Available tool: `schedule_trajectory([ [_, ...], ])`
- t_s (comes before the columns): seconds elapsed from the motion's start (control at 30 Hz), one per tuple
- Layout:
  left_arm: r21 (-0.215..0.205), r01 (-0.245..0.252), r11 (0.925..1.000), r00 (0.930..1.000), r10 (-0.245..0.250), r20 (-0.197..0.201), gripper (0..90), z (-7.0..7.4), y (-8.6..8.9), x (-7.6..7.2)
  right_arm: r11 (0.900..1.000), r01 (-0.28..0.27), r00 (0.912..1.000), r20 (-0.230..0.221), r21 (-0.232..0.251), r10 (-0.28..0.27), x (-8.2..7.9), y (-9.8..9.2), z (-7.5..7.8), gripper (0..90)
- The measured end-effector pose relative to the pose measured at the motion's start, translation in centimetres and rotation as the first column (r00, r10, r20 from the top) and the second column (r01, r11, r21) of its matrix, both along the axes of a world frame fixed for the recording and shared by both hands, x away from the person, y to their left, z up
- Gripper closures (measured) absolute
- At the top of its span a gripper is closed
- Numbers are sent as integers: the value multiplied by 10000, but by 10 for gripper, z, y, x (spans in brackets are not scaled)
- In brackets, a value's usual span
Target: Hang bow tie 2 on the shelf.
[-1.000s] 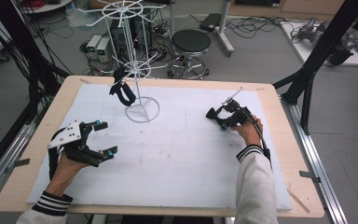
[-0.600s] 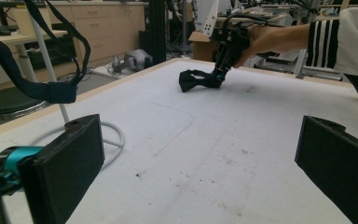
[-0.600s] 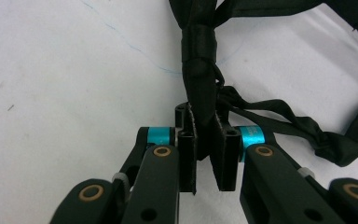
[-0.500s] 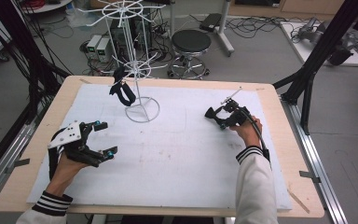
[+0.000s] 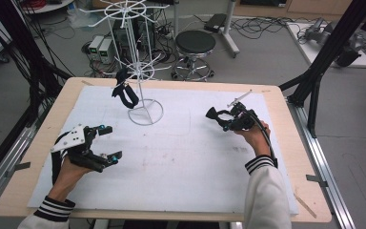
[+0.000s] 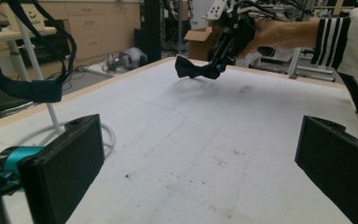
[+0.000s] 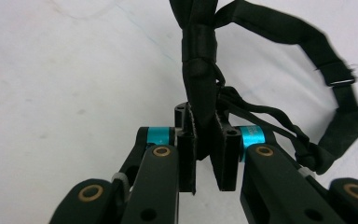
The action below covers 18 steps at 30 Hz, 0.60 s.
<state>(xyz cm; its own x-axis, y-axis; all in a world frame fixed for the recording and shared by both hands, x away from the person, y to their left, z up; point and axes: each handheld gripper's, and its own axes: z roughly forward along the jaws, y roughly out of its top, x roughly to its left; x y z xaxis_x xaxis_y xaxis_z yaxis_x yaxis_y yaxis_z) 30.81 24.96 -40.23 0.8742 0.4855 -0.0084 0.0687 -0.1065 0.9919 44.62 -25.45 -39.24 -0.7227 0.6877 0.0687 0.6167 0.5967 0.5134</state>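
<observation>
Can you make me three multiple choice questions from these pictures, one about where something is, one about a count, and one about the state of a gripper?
1. Where is the white wire rack standing?
A. On the far left part of the table
B. On the stool
C. At the table's near right corner

2. How many black bow ties can be seen?
A. One
B. Two
C. Four

3. What is the state of the left gripper?
A. Shut on a bow tie
B. Open and holding nothing
C. Shut on the rack

Answers:
1. A, since the high view shows its ring base on the white mat at the far left.
2. B, as one bow tie hangs on the rack and the other bow tie sits in the right gripper.
3. B, because its jaws stand wide apart in the left gripper view, with only mat between them.
</observation>
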Motion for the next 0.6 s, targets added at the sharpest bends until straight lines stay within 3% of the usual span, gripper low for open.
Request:
schedule_trajectory([
  [0.3, -23, 73, 10000, 10000, -73, -33, 17, 2, -5, 0, 9896, -956, 9922, 897, 1077, 861, -18, 7, 24, 822],
  [0.6, -20, 216, 9998, 9997, -216, -95, 18, 3, -10, 0, 9637, -1925, 9726, 1666, 1849, 1623, -36, 14, 42, 820],
])
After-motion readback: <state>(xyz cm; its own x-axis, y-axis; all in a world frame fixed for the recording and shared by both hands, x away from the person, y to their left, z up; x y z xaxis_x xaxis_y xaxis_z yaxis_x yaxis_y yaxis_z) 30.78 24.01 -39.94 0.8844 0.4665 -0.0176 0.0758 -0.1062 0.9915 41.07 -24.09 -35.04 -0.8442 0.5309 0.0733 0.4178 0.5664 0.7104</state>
